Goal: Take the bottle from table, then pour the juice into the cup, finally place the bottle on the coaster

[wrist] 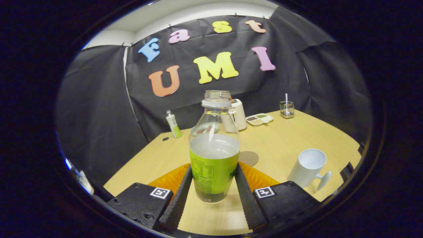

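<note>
The black two-fingered tongs [213, 185] are closed on the clear plastic bottle with the green label [214, 155] — both ribbed fingers [180, 198] press against its labelled lower body, one on each side. The bottle stands upright between them, uncapped, its open threaded neck pointing up, with pale liquid reaching roughly to the top of the label. Its base looks to be lifted a little off the light wooden bench [290, 138], though I cannot tell that for sure from here. Orange padding shows behind each finger.

Just beyond the bottle, peeking out from behind its right side, lies the round brown cork coaster [248, 158], flat on the bench and bare. Further to the right, near the bench's right edge, stands the white ceramic cup [309, 168], upright with its mouth open and its handle turned toward the near right corner; it is well apart from the coaster.

Along the far edge of the bench there is a row of other things: a small white tube with a green lower end [173, 124] standing near the far left corner, a white boxy appliance [238, 114] partly hidden behind the bottle's shoulder, a white divided tray with small portions of food [259, 119] beside it, and — toward the far right corner — a clear square holder with a white stick in it [287, 108]
</note>
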Demonstrator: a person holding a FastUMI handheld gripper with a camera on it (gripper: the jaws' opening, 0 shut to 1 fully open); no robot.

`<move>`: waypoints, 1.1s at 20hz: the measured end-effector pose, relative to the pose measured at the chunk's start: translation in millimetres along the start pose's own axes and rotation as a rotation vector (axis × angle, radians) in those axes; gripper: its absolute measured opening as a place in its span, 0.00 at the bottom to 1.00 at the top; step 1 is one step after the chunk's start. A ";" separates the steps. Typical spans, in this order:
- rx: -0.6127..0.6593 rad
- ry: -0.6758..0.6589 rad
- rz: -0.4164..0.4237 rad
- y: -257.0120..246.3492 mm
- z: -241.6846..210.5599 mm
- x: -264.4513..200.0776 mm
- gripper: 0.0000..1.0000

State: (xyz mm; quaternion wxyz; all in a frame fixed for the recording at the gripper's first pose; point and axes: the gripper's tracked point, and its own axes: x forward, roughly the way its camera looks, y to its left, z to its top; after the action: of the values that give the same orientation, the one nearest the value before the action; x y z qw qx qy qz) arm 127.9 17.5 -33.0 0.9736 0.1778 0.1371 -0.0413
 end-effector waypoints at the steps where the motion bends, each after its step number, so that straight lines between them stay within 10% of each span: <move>1: 0.065 -0.007 0.024 3.0 4.5 -1.1 0.78; 22: 1.062 -0.176 0.376 -18.4 41.6 5.6 0.76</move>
State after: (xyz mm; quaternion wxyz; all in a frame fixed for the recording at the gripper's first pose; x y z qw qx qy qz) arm 141.3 -14.7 -3.3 0.7489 0.6601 -0.0181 0.0549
